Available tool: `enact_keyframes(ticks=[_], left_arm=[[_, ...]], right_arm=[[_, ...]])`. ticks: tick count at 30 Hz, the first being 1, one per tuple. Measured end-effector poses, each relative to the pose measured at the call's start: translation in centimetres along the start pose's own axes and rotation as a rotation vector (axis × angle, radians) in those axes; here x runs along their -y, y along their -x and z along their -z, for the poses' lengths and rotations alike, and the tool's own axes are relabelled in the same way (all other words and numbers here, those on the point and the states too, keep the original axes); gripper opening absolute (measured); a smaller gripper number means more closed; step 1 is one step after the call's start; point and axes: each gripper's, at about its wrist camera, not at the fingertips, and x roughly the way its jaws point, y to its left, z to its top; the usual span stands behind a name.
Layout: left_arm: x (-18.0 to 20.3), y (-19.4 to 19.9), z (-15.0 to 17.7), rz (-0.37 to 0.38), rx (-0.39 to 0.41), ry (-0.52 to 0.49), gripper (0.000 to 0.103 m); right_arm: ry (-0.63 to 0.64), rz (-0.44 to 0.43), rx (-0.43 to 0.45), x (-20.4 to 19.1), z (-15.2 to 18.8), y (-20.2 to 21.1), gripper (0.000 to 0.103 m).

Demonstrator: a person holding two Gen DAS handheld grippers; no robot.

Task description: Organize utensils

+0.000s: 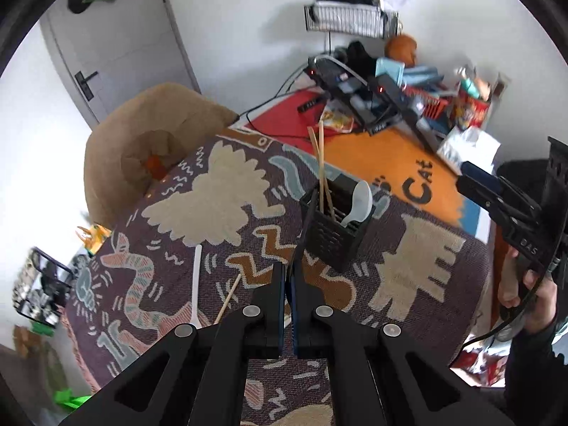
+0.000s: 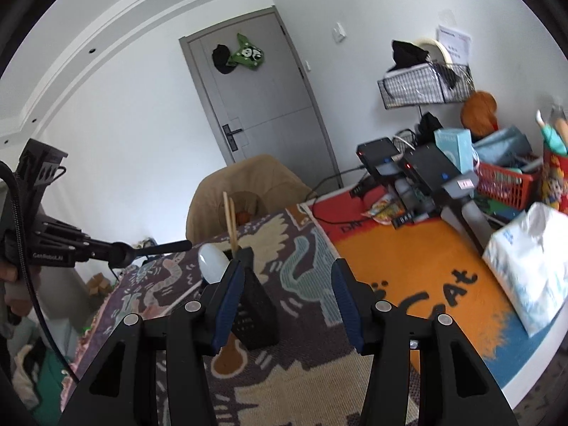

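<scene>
A black slotted utensil holder [image 1: 333, 229] stands on the patterned cloth; it holds wooden chopsticks [image 1: 321, 163] and a white spoon [image 1: 358, 202]. My left gripper [image 1: 289, 273] is shut on a thin black utensil [image 1: 306, 225] whose far end leans at the holder's left rim. A white plastic fork [image 1: 196, 284] and a single wooden chopstick [image 1: 229, 298] lie on the cloth to the left. My right gripper [image 2: 287, 277] is open and empty, just right of the holder [image 2: 254, 305], beside the spoon [image 2: 213, 262] and chopsticks [image 2: 230, 220]. It also shows in the left wrist view [image 1: 475, 184].
A brown cushioned chair [image 1: 149, 149] stands beyond the table's far edge. On the orange mat [image 1: 390, 163] sit black devices with cables [image 1: 358, 88], a red basket [image 2: 504, 184], snack packs and a white tissue pack [image 2: 529, 262]. A grey door [image 2: 269, 99] is behind.
</scene>
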Motion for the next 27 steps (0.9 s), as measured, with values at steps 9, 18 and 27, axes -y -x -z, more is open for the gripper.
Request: enact_keyframes(ticks=[9, 18, 27], left_arm=[[2.8, -2.6, -2.6, -0.078, -0.144, -0.119, 0.002], [4.1, -4.3, -5.4, -0.125, -0.236, -0.157, 0.002], [3.3, -4.4, -7.7, -0.070, -0.176, -0.041, 0.003]], right_arm=[[-0.083, -0.021, -0.003, 3.0, 1.5, -0.2, 0.051], [-0.134, -0.028, -0.012, 4.9, 2.4, -0.8, 0.051], [-0.145, -0.033, -0.023, 5.1, 2.7, -1.2, 0.051]])
